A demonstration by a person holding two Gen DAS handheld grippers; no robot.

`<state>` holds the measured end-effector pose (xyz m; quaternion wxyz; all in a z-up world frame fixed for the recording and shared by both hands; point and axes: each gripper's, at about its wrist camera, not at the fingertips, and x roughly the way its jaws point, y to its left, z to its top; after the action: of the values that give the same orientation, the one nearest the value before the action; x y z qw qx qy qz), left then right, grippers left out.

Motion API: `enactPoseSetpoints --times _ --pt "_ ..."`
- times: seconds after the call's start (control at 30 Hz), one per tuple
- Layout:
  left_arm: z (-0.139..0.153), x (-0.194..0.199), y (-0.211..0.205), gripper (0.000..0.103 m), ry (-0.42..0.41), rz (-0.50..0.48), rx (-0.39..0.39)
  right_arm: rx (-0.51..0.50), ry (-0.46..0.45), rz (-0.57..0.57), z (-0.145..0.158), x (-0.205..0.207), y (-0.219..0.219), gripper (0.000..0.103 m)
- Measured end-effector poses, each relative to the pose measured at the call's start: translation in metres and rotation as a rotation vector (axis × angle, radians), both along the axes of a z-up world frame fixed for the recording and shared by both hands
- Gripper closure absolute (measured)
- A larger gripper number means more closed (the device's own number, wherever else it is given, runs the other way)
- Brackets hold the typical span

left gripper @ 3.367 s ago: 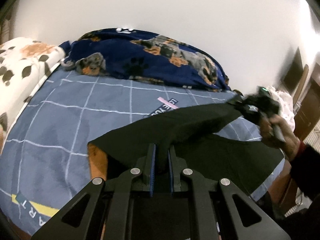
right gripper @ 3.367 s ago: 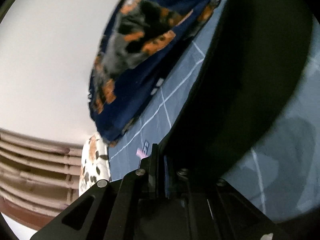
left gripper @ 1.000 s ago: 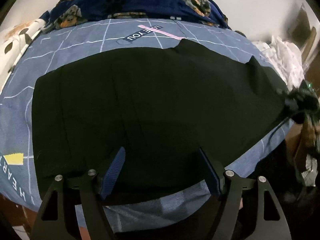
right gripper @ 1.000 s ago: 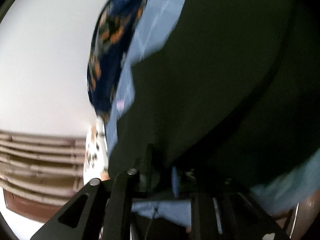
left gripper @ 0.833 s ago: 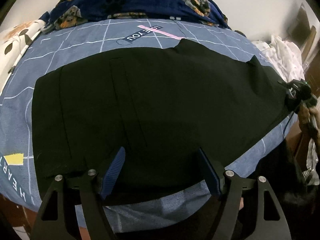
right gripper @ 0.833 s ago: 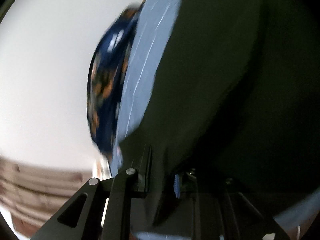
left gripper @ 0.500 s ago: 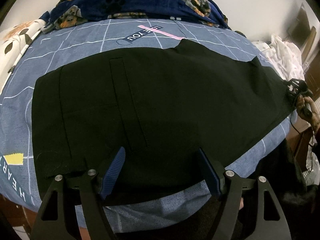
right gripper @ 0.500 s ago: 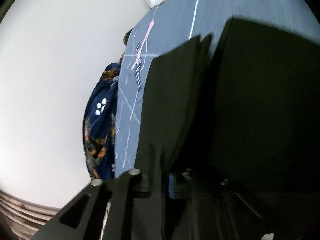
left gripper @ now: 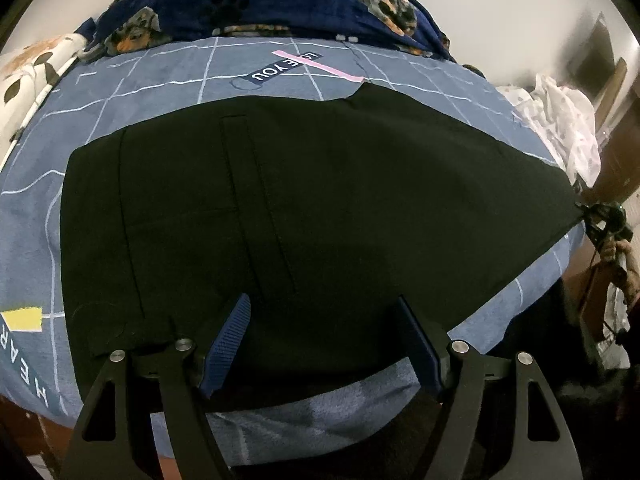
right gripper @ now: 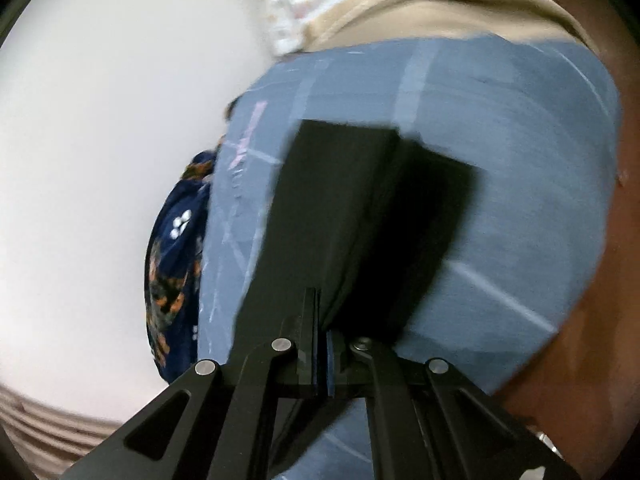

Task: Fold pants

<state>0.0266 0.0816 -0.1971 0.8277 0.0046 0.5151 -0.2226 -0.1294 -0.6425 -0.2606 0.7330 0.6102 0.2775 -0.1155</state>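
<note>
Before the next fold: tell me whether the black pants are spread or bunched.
Spread: the black pants lie flat across the blue bedsheet, legs stacked.

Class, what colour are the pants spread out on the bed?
Black: the pants show best in the left wrist view, lying flat on the blue bedsheet.

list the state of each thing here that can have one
pants: spread flat on the bed, one end pinched
left gripper: open, fingers apart over the near edge of the pants
right gripper: shut on the pants' end
blanket: bunched at the far side of the bed
</note>
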Motion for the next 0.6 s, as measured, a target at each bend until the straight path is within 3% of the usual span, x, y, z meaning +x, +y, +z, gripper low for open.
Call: enactPoseSetpoints --times 0.2,0.6 --pt "0.000 0.000 0.000 0.028 -0.001 -0.006 0.004 -0.035 -0.004 -0.002 0.014 -0.003 0.001 0.101" --pt "0.000 -0.001 -0.001 0.028 -0.005 -0.012 0.010 0.000 -0.007 -0.054 0.009 -0.019 -0.011 0.101"
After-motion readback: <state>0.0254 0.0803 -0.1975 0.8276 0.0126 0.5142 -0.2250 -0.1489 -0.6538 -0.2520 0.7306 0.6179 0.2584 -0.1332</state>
